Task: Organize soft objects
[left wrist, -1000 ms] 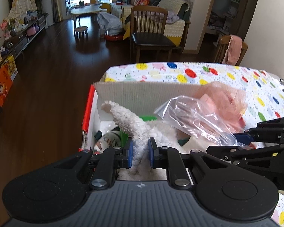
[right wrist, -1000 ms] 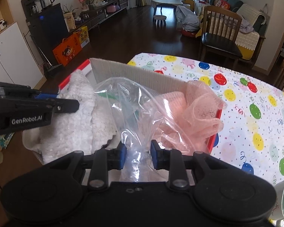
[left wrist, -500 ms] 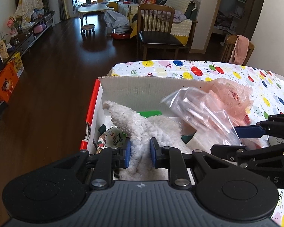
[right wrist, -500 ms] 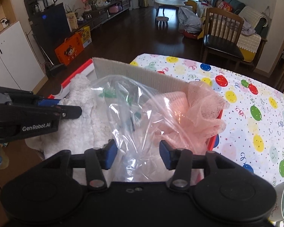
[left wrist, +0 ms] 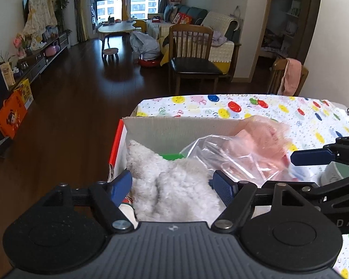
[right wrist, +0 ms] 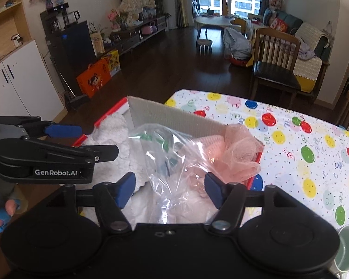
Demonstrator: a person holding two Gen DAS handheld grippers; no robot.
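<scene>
So both grippers just let go. A second ago the left gripper (left wrist: 172,186) was pinched on the white fluffy plush (left wrist: 174,186) and the right gripper (right wrist: 169,191) had the clear plastic bag (right wrist: 172,162) clamped. The right one opened first, about half a second back, and now the left one's blue pads are spread wide too, with nothing held in either.

The plush is slumped in the cardboard box (left wrist: 179,127), filling the 7 to 9 o'clock part of it in the left wrist view, one limb poking up toward the back wall. The bag lies crumpled across the middle, and the pink mesh fabric (right wrist: 242,153) is bunched at the box's 2 o'clock corner, spilling a bit over the rim. There's something green (left wrist: 171,156) half buried behind the plush, can't tell what.

My read: that's the drop-off done for these two, and everything soft in sight is in the box. The bag rides high, so it might need a push down. A mug (right wrist: 347,248) sits on the polka-dot tablecloth (right wrist: 302,139) at 4 o'clock, well clear.
</scene>
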